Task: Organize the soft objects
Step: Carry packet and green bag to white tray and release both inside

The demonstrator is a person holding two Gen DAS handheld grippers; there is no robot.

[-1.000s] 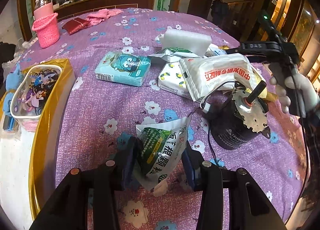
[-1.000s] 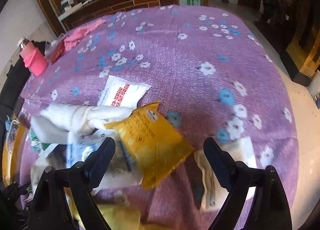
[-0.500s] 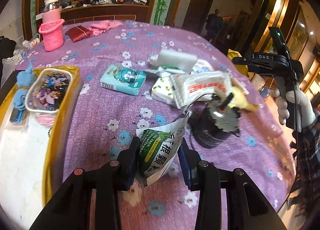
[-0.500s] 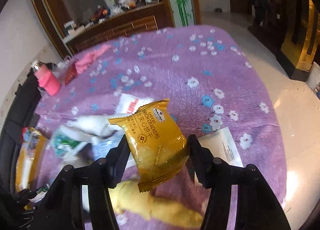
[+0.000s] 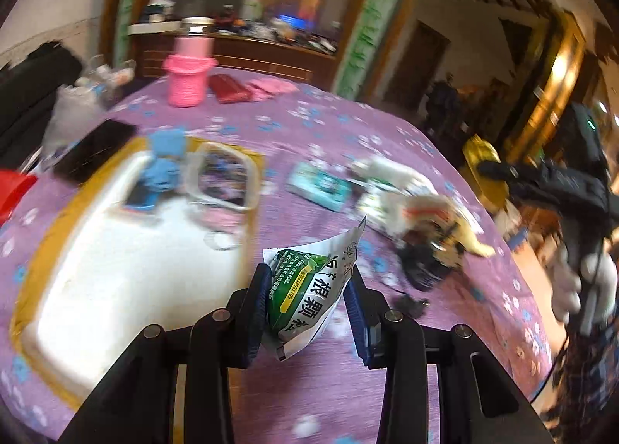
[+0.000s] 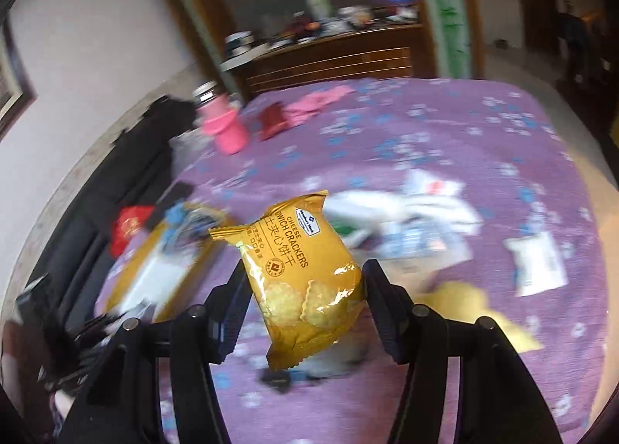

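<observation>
My left gripper (image 5: 309,289) is shut on a green and white sachet (image 5: 309,289) and holds it above the purple flowered tablecloth (image 5: 340,127). My right gripper (image 6: 305,289) is shut on a yellow cheese cracker packet (image 6: 301,274), lifted above the table. The right gripper with its packet also shows at the right edge of the left wrist view (image 5: 483,169). A gold-rimmed white tray (image 5: 116,270) lies left of the left gripper; it also shows in the right wrist view (image 6: 162,266). A pile of soft packets (image 5: 394,188) lies mid-table.
A clear box of trinkets (image 5: 222,181) and a blue toy (image 5: 162,169) sit on the tray's far end. A black motor (image 5: 421,266) lies by the pile. A pink bottle holder (image 5: 189,80), red pouch (image 5: 228,88) and teal tissue pack (image 5: 319,185) lie beyond.
Both grippers have risen and swung left toward the tray, each carrying its packet. The right gripper closed on the yellow cracker packet and lifted it off the pile.
</observation>
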